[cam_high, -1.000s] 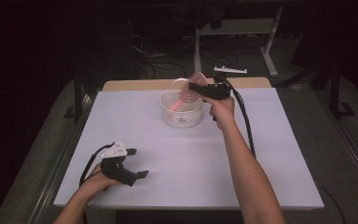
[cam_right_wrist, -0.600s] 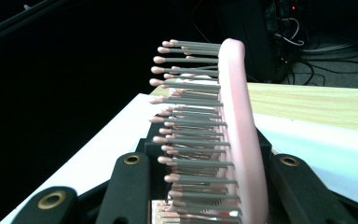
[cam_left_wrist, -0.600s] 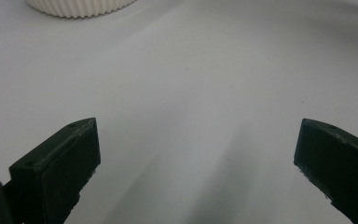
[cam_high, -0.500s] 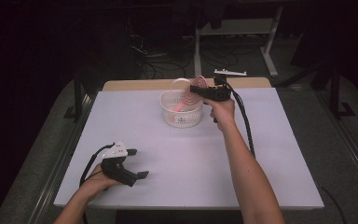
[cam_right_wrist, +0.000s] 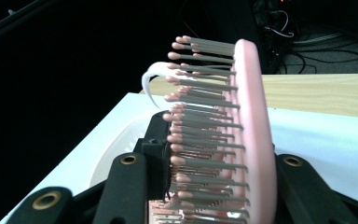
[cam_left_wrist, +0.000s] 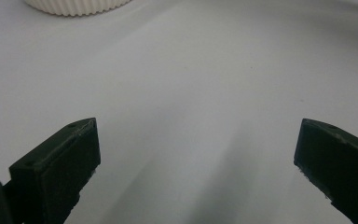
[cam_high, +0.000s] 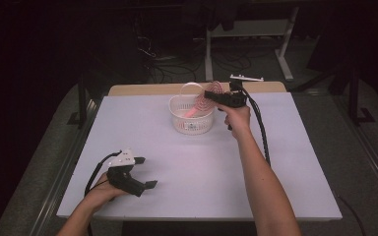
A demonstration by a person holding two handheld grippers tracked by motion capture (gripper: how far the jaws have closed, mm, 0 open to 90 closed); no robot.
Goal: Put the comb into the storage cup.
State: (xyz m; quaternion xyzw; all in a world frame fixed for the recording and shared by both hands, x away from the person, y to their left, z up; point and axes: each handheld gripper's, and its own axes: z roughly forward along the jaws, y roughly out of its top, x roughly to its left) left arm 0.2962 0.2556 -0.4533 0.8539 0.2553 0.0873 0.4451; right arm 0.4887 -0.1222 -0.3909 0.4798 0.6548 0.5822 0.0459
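The right gripper (cam_high: 211, 94) is clamped on a pink brush (cam_right_wrist: 242, 140), bristles against one jaw, back against the other. Just below it sits the white basket (cam_high: 192, 123). The left gripper (cam_high: 145, 173) rests well apart on the table (cam_high: 216, 167), jaws wide.

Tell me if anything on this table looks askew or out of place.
Nothing looks spilled or damaged. The pink plastic hairbrush stands on end in the round white ribbed basket, its head tilted above the rim, because the right gripper is clamped on it. The left gripper rests open on the white table.
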